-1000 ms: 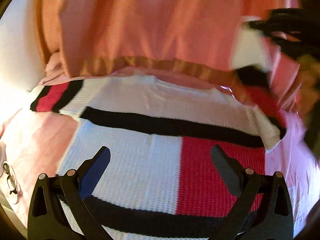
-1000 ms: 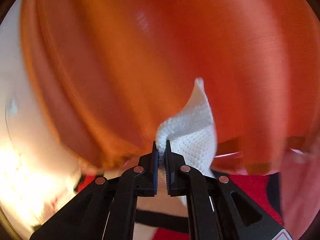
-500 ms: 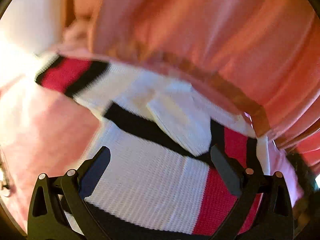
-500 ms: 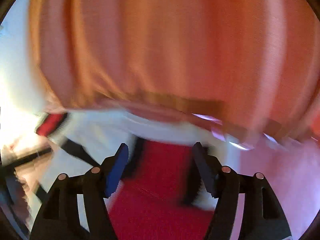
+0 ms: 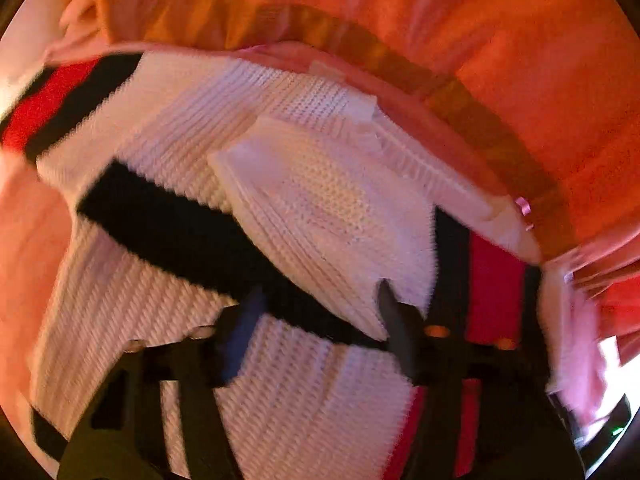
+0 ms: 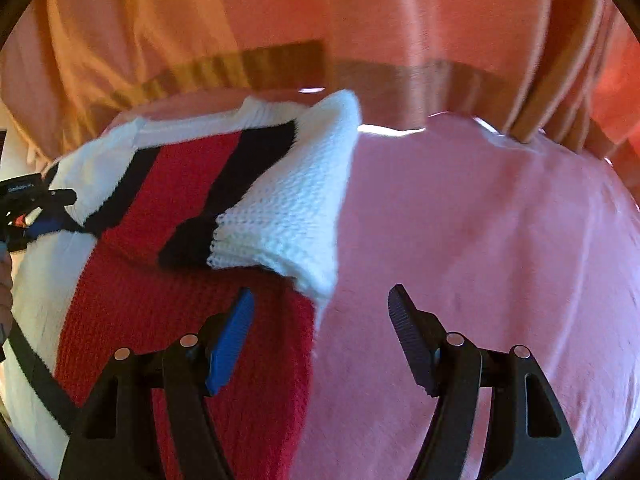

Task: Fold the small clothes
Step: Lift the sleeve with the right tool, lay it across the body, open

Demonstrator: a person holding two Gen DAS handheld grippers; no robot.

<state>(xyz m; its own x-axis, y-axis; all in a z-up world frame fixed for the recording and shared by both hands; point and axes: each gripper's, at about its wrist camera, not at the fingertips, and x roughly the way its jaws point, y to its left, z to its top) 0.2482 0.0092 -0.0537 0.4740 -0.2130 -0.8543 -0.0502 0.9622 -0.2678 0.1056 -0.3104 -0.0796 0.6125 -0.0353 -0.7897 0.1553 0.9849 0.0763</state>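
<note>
Knit sweater lies flat on pink sheet. Right sleeve folded inward at 11 o'clock; left sleeve unfolded, body fold pending. Right gripper & left gripper: jaws wide, empty.

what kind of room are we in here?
Likely a bedroom, though that's a guess: the knit sweater lies on a soft pink sheet, with orange drapery hanging right behind. No furniture frame is visible.
</note>
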